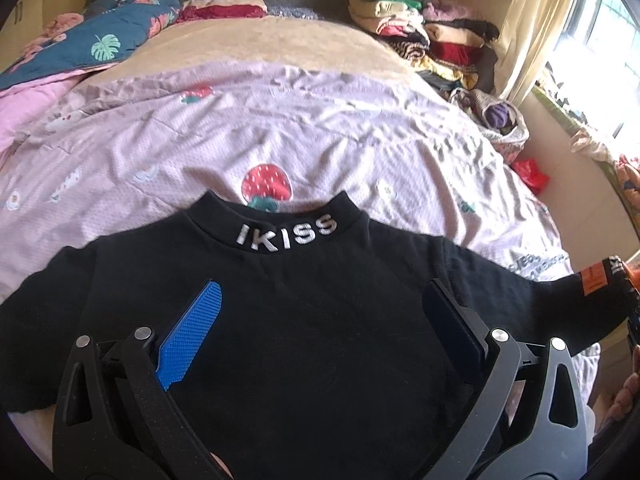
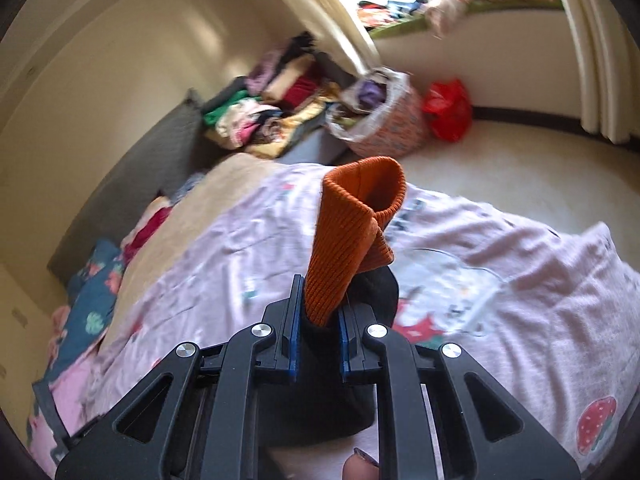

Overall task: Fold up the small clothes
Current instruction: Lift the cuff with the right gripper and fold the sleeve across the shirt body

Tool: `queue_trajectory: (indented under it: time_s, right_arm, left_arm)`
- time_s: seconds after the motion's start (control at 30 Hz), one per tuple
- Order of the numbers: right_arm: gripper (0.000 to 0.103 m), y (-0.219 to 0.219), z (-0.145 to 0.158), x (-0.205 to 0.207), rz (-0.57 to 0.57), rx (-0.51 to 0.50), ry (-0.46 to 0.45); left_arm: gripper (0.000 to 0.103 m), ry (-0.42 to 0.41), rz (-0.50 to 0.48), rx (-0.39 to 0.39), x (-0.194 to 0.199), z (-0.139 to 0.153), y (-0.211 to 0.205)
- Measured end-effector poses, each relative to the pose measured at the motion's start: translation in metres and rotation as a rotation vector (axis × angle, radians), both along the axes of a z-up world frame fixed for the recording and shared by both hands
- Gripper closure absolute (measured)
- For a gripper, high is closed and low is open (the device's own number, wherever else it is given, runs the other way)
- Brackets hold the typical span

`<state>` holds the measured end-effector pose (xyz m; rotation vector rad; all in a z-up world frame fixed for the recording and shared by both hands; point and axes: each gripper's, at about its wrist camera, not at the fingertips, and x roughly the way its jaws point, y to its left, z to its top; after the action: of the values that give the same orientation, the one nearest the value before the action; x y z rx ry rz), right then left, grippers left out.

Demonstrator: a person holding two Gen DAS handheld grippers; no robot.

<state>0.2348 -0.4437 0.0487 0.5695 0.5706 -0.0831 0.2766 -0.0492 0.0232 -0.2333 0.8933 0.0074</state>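
My left gripper point(image 1: 320, 320) hung spread wide over the black sweater point(image 1: 304, 320), gripping nothing. My right gripper point(image 2: 318, 312) was clamped on its orange ribbed cuff point(image 2: 352, 232). The sweater lay flat on the bed's pink strawberry sheet point(image 1: 280, 132), "IKISS" collar point(image 1: 286, 232) facing away. Beyond: stacked clothes point(image 1: 432, 36), a basket point(image 2: 380, 120).

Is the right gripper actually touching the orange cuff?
Touching. The right wrist view shows the right gripper shut on the orange cuff, both pads pressed against the fabric.
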Motion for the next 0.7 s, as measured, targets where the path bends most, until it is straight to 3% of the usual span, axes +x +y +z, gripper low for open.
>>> queue_trajectory:
  time_s: [0.33,0.7]
  right_arm:
    - [0.09,0.091,0.036,0.001,0.194,-0.089,-0.053]
    - [0.09,0.194,0.035,0.011,0.368,-0.163,-0.025]
  left_arm:
    - [0.008,-0.032,-0.001,-0.078,-0.015,0.018,0.037]
    - [0.008,-0.02,0.018,-0.218,-0.03,0.009,0.088]
